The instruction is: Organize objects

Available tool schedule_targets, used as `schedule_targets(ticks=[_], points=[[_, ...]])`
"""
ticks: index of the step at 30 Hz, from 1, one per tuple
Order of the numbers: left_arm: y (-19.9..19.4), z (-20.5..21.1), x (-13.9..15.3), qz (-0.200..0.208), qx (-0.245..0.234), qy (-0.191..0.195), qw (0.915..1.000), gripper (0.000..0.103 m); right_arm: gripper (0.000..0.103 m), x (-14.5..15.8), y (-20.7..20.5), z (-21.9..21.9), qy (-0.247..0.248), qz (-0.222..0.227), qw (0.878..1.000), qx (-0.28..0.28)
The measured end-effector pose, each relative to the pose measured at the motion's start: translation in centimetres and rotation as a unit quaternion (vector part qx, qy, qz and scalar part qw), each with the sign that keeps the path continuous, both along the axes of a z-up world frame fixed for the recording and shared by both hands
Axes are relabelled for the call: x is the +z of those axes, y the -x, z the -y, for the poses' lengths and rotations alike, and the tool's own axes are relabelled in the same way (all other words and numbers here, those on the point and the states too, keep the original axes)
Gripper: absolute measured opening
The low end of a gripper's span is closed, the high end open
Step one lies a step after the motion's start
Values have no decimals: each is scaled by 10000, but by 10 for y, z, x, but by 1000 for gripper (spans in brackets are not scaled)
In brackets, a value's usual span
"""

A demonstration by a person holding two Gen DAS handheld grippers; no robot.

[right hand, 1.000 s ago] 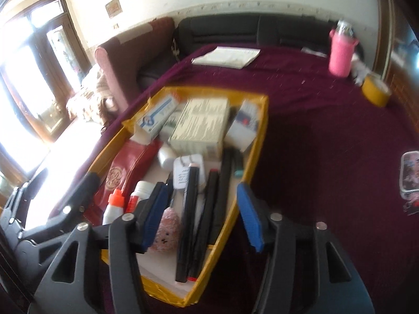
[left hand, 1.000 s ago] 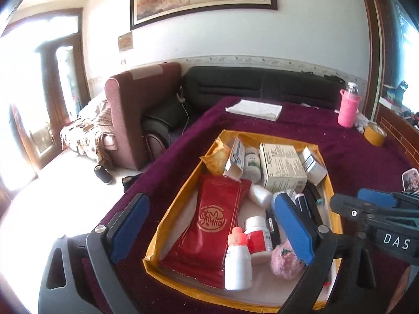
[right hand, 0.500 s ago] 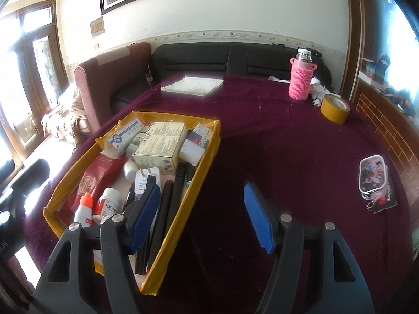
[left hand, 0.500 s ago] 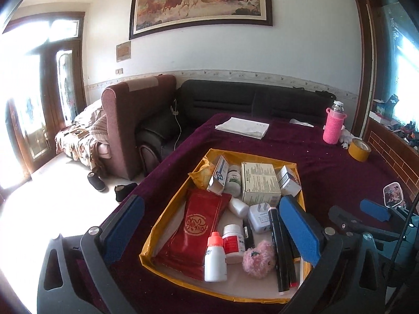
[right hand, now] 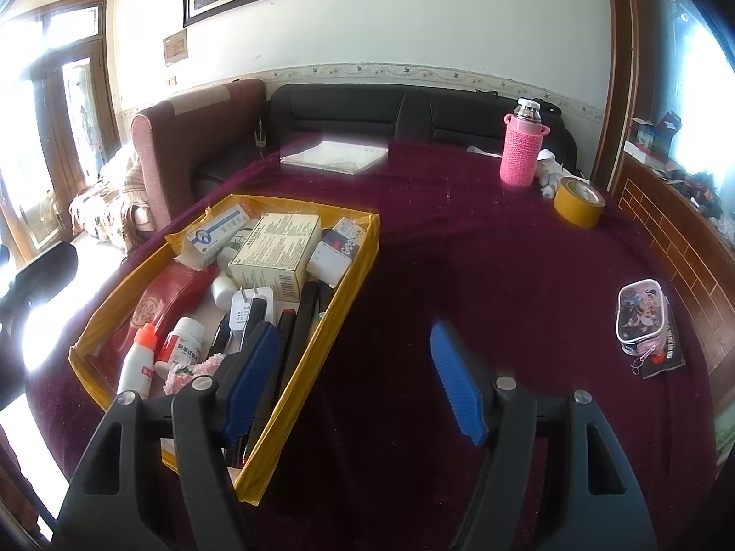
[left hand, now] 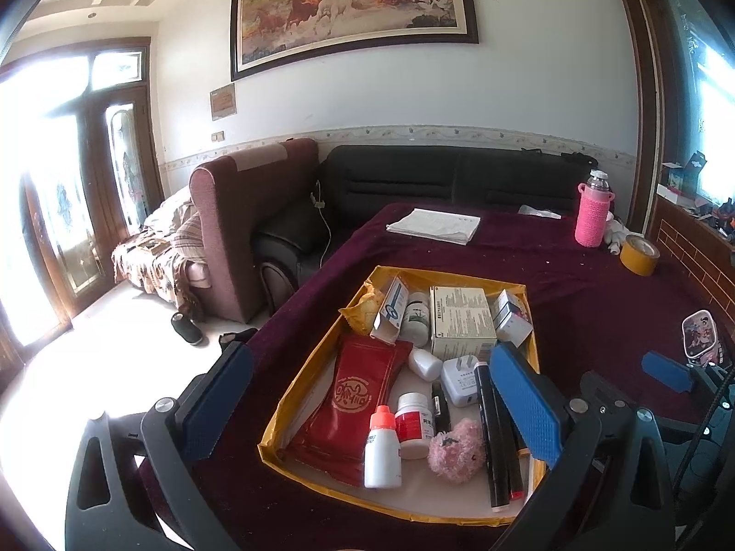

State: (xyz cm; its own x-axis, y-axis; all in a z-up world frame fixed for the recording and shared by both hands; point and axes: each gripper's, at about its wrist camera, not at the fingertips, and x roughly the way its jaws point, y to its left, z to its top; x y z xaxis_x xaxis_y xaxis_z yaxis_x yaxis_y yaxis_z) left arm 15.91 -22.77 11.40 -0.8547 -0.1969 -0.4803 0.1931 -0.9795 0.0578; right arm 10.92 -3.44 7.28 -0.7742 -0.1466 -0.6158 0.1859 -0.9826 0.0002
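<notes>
A yellow tray (left hand: 312, 362) (right hand: 363, 257) sits on the maroon table, filled with a red pouch (left hand: 358, 395), medicine boxes (left hand: 461, 321) (right hand: 275, 252), white bottles (left hand: 381, 445) (right hand: 138, 367), a white charger (left hand: 459, 379), black pens (left hand: 494, 431) and a pink fluffy ball (left hand: 455, 450). My left gripper (left hand: 372, 408) is open and empty, held above the tray's near end. My right gripper (right hand: 353, 381) is open and empty, over the tray's right rim and the table beside it. The right gripper also shows at the right edge of the left wrist view (left hand: 666, 372).
A pink-sleeved bottle (right hand: 521, 147), a yellow tape roll (right hand: 578, 202), white papers (right hand: 335, 156) and a small printed pouch (right hand: 641, 317) lie on the table. A brick ledge (right hand: 680, 238) runs along the right. Sofas (left hand: 413, 183) stand behind.
Both grippers have pulled back and risen from the tray, staying open. The tray's contents have not moved.
</notes>
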Motion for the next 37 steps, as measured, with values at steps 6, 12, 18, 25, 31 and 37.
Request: schedule_targets(ticks=[6,12,18,25,31,37], points=[[5,-2,-4,138,-18,-51,9999,102,72,-3,2,-4,30,42,10000,-24],[8,2,-8,214,54,-142,9997,102,72,-6,5,-3,-76,3,9999,-71],[12,6,-17,335,31,-287,9990,102,72,-12,8,-3,-24,81,9999,-86],[20,14,-23,501,-224,-703,9960,101,72,-16,5,3,-241,-74,9996,-102],[18,21,-26,526,-242,-994,9934,102,72,-15,3,4,-374,-280,9987,-193],[11,22,-22,344,226,-693,9967,102,72,-20,2,12,-500,-277,9983,-150]])
